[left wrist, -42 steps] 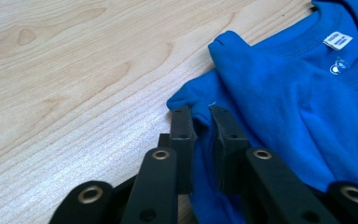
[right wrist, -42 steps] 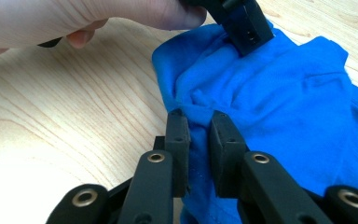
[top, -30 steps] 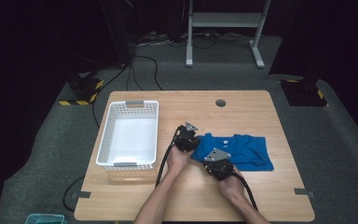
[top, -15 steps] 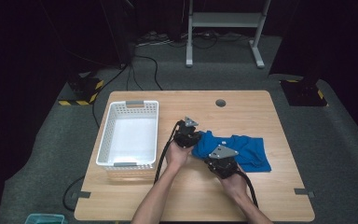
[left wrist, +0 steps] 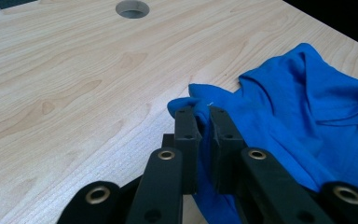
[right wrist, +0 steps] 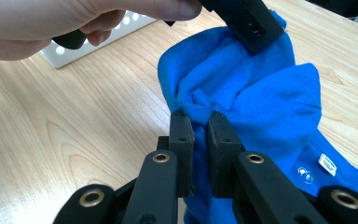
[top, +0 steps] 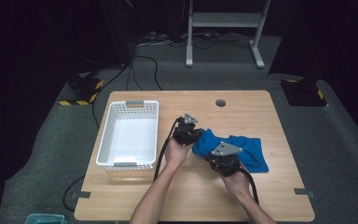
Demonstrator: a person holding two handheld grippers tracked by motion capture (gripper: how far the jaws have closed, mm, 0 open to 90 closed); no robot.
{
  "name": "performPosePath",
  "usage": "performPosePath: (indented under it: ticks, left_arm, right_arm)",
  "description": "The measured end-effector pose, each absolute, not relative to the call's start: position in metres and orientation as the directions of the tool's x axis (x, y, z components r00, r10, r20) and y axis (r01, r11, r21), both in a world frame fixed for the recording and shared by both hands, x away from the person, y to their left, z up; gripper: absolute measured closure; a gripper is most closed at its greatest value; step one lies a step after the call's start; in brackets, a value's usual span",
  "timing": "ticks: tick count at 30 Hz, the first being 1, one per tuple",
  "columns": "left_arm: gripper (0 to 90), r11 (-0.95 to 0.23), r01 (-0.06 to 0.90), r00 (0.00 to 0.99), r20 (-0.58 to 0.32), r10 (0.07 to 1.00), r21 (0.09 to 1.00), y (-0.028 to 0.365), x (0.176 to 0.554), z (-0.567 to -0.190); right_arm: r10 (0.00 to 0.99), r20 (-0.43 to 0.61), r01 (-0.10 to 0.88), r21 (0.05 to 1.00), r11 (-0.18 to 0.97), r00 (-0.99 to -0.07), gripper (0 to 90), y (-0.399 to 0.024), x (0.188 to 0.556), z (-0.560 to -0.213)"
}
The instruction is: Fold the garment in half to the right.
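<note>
High view: both grippers' fingers [left wrist: 200,130] pinch blue shirt [top: 247,149] edge.

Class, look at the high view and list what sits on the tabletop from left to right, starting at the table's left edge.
White basket → left hand-held gripper → right hand-held gripper → free end of the blue garment.

Wooden table [top: 261,196]: light, pale grain, with a round cable hole [top: 220,102] near its far edge. White perforated basket [top: 129,135]: stands on the table's left part. Floor [top: 345,154]: grey carpet, dim. Metal stand [top: 223,28]: grey frame beyond the table. Cables [top: 144,65]: black, trailing across the floor. Yellow-and-black hazard-striped blocks [top: 81,88]: at far left. Surroundings: dark.
</note>
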State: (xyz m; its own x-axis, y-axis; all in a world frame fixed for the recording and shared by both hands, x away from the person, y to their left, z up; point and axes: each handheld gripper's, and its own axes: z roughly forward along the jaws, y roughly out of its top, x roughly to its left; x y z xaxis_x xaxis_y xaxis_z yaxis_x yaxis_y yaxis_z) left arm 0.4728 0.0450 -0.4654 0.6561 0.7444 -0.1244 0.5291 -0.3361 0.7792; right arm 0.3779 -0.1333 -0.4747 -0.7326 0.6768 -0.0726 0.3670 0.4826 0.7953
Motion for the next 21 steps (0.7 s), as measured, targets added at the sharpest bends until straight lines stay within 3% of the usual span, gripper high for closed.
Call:
performPosePath:
  ticks: [21]
  left_arm:
    - [83.3,-0.319,0.539,0.661,-0.157,0.733,0.780,0.057,0.475,-0.451]
  right_arm:
    - [0.667,-0.057,0.361,0.805,0.470,-0.743,82.9,-0.130,0.378,-0.458]
